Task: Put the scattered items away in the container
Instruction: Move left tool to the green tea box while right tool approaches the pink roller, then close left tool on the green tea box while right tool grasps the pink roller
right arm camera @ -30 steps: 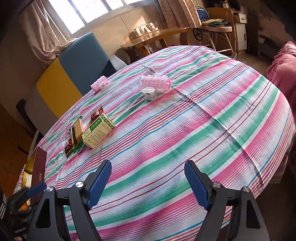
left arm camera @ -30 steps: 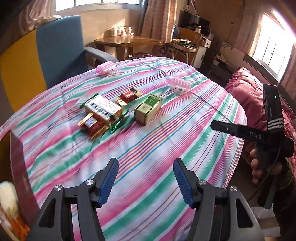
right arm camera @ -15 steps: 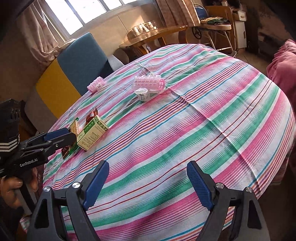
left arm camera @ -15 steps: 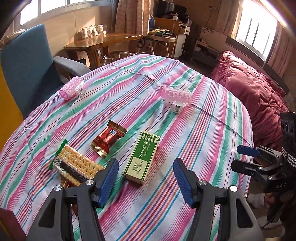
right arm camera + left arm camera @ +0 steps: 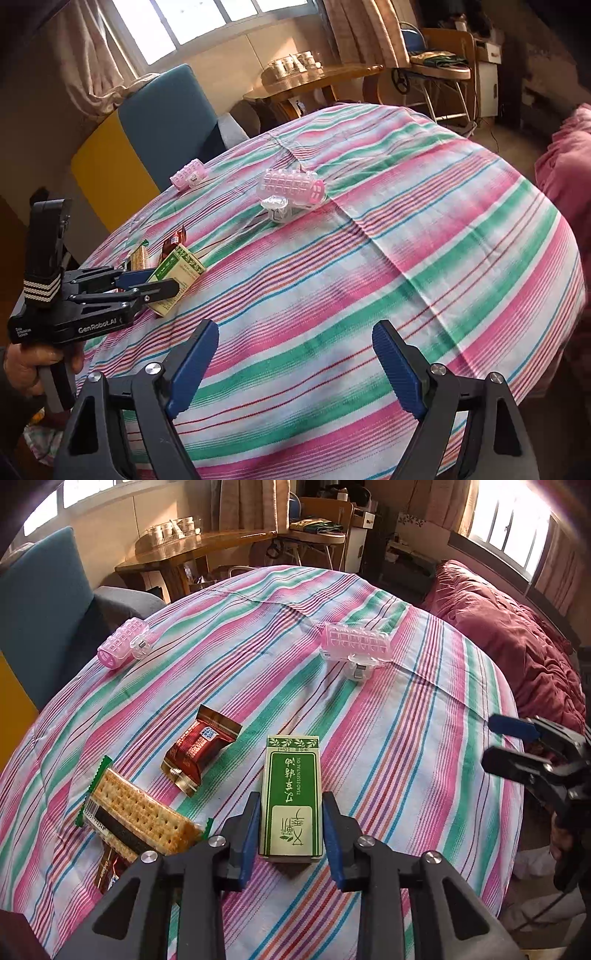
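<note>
My left gripper [image 5: 291, 830] has its blue pads on both sides of a green and cream essential-oil box [image 5: 291, 794] lying on the striped tablecloth; the jaws are closed onto it. The box also shows in the right wrist view [image 5: 177, 277], held between the left gripper's fingers [image 5: 159, 286]. My right gripper [image 5: 291, 365] is open and empty above the cloth's near edge; it also shows in the left wrist view [image 5: 517, 742]. A cracker pack [image 5: 136, 816], a red snack packet [image 5: 199, 744] and two pink hair rollers [image 5: 356, 644] [image 5: 123, 648] lie on the cloth. No container is in view.
The round table [image 5: 424, 229] drops off at its cloth edges. A blue and yellow armchair [image 5: 147, 125] stands behind it, a wooden desk [image 5: 192, 554] farther back, and a red bedspread [image 5: 517, 642] to the right.
My left gripper moved forward and down over the green box and closed on it. My right gripper stayed open and barely moved.
</note>
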A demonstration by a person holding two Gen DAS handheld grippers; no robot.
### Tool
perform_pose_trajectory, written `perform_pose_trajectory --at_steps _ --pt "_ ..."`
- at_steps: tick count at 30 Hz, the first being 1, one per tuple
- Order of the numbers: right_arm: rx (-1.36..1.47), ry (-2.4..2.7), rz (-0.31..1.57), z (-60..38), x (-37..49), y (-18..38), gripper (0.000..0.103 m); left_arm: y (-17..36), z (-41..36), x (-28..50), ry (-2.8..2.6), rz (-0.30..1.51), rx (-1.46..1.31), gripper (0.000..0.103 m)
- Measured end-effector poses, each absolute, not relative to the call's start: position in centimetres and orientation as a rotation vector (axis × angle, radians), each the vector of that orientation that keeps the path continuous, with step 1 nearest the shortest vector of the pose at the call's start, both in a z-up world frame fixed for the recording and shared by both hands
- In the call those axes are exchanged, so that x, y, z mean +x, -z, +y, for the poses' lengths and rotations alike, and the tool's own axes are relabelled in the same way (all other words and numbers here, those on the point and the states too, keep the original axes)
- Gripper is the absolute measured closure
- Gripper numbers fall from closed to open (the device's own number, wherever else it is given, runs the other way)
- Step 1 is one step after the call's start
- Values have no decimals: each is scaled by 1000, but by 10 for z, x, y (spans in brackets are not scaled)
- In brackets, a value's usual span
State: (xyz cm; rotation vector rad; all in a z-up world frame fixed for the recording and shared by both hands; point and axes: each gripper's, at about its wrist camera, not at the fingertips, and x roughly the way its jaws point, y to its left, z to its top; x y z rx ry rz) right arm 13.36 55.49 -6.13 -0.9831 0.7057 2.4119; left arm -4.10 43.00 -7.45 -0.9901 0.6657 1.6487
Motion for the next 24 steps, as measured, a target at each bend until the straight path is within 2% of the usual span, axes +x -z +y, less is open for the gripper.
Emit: perform_pose_trajectory --at_steps 8,16,17,18,19,24 --pt "-1070 -2510 450 608 52 43 16 69 380 -16 -1686 538 -1054 72" --pt "-1280 -2474 439 641 -14 62 14 70 324 -16 -1762 408 -1157 72" --pt "-1310 -2475 453 640 -17 66 15 70 318 -17 -1770 397 -1166 72" --pt "-1335 -2471 450 637 -18 69 23 71 312 -19 -1777 386 -1175 72" --pt "-1352 -2468 441 632 -17 71 36 71 307 -19 -1780 375 -1186 72" --pt "-1371 -2493 423 600 0 71 37 70 288 -19 -1802 333 -1212 72"
